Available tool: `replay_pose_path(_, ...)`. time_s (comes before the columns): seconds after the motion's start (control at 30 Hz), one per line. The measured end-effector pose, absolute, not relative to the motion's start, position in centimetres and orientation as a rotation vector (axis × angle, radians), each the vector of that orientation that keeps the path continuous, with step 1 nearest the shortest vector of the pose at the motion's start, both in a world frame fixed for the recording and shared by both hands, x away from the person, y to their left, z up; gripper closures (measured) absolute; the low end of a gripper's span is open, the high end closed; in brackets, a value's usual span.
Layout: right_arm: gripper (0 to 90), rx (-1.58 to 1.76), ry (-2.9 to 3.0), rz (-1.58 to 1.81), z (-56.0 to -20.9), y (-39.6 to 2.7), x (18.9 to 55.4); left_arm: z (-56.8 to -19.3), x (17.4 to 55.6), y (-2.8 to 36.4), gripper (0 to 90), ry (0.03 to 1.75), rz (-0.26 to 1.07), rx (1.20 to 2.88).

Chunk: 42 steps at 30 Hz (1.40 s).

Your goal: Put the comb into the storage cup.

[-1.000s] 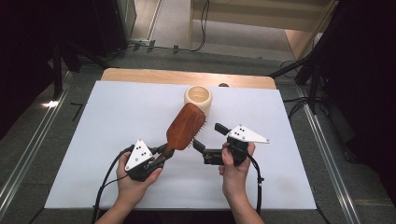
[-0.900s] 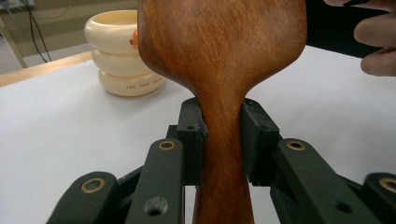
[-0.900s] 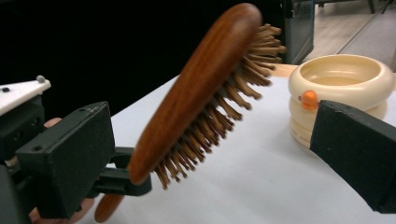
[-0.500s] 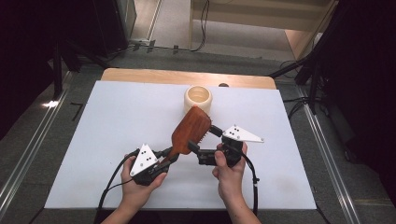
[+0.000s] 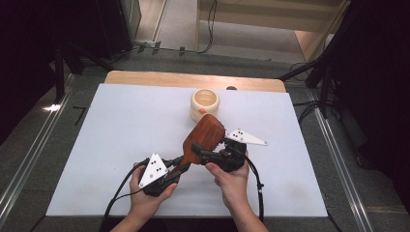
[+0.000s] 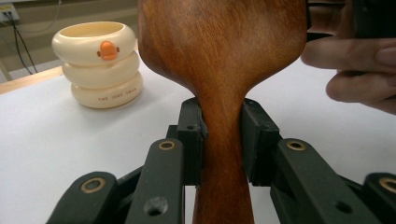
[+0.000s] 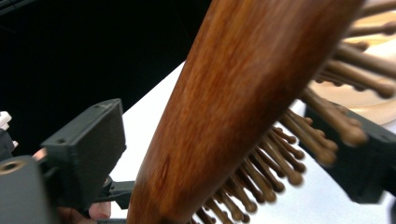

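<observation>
Clamped on the wooden hairbrush [image 6: 224, 154] handle, my left gripper [image 6: 222, 140] aims its head up-right, between my right gripper's [image 7: 224, 140] spread jaws.

Hairbrush [image 5: 205, 137] btwn L gripper [image 5: 170, 170], R gripper [image 5: 207, 155]

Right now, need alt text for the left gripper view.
A wooden hairbrush stands upright, its handle clamped between the left gripper's black jaws. A cream duck-faced cup sits behind on the white table.
</observation>
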State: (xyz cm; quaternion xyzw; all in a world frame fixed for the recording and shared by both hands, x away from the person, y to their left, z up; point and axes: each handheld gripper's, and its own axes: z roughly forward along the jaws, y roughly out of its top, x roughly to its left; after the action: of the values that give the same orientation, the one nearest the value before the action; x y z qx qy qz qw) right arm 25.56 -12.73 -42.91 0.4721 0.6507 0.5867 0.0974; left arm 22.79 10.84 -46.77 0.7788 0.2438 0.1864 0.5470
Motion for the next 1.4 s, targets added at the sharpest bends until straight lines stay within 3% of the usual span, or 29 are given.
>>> replay_pose_path(0.13, 13.8, 1.406, 1.917, 1.731, -42.9, -12.6, 25.5, -46.8, 22.7, 10.7, 72.5, 0.566, 0.440, 1.844)
replay_pose_path(0.33, 28.2, 1.420, 1.928, 1.776, -43.1, -12.6, 25.6, -46.9, 22.5, 10.6, 72.5, 0.546, 0.450, 1.845)
replay_pose_path(0.77, 43.8, 1.426, 1.951, 1.945, -43.8, -13.2, 25.8, -47.2, 22.7, 10.4, 72.1, 0.545, 0.426, 1.847)
replay_pose_path(0.9, 49.7, 1.321, 1.982, 1.950, -43.4, -13.0, 25.4, -47.1, 23.0, 10.7, 58.3, 0.518, 0.338, 1.836)
replay_pose_path(0.93, 49.7, 1.321, 1.982, 1.950, -43.4, -13.0, 25.4, -47.1, 22.9, 10.8, 58.3, 0.511, 0.330, 1.830)
replay_pose_path(1.0, 50.3, 1.285, 1.989, 1.939, -43.1, -13.0, 25.2, -46.9, 22.9, 11.0, 49.1, 0.509, 0.314, 1.820)
replay_pose_path(1.07, 50.5, 1.241, 1.987, 1.935, -42.8, -13.0, 25.0, -46.7, 23.0, 11.2, 33.6, 0.515, 0.306, 1.810)
replay_pose_path(1.1, 50.5, 1.241, 1.987, 1.935, -42.8, -13.0, 25.0, -46.7, 23.0, 11.4, 33.6, 0.515, 0.302, 1.804)
replay_pose_path(1.23, 50.8, 1.195, 1.989, 1.897, -42.5, -13.1, 24.8, -46.4, 23.0, 12.1, 15.8, 0.526, 0.291, 1.787)
replay_pose_path(1.4, 50.8, 1.175, 1.975, 1.890, -42.0, -13.4, 24.6, -46.2, 23.2, 13.1, 9.8, 0.529, 0.262, 1.762)
